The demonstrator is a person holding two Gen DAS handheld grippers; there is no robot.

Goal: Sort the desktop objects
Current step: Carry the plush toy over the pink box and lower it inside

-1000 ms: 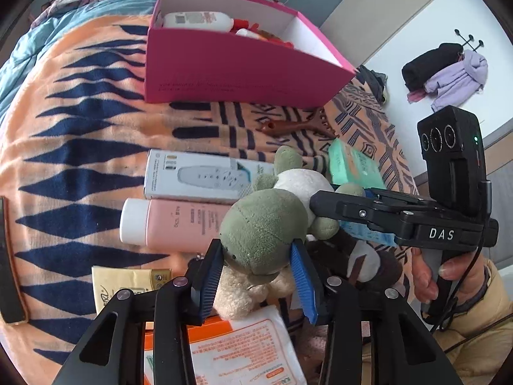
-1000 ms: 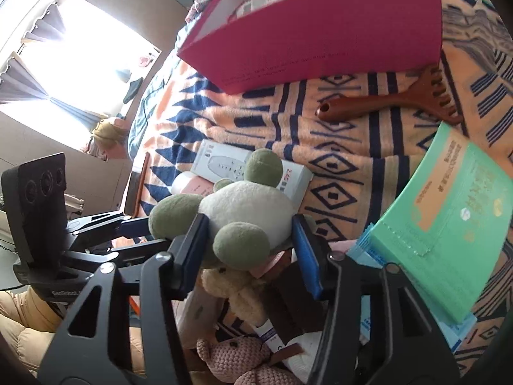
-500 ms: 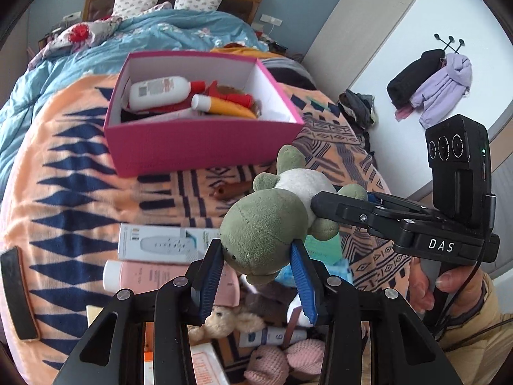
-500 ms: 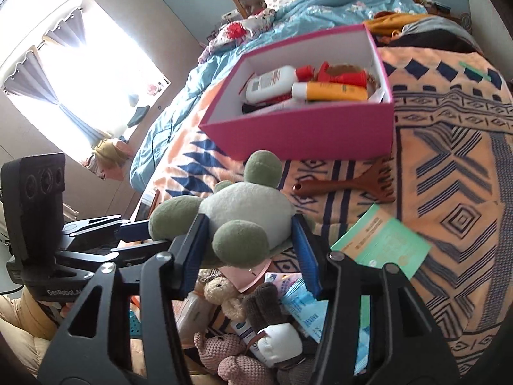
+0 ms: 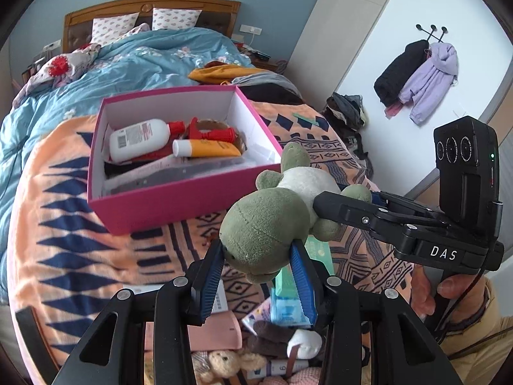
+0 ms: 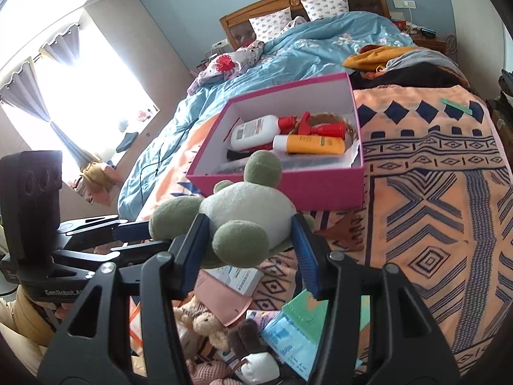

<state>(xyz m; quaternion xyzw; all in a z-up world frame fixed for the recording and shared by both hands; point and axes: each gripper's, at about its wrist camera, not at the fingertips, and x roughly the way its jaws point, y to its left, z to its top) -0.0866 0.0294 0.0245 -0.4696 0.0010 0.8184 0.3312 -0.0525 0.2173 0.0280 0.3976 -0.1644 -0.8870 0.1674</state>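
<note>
Plush turtle point(image 5: 263, 227) between both grippers' jaws

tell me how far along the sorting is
Partly done. The pink box already holds a white bottle, an orange tube and red items. In hand: the green plush, held by both the left gripper and right gripper above the blanket. Left: the pile below, including a pink bottle, teal packet and small bears.

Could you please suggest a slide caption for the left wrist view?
Both grippers hold a green plush turtle aloft before the pink box.
</note>
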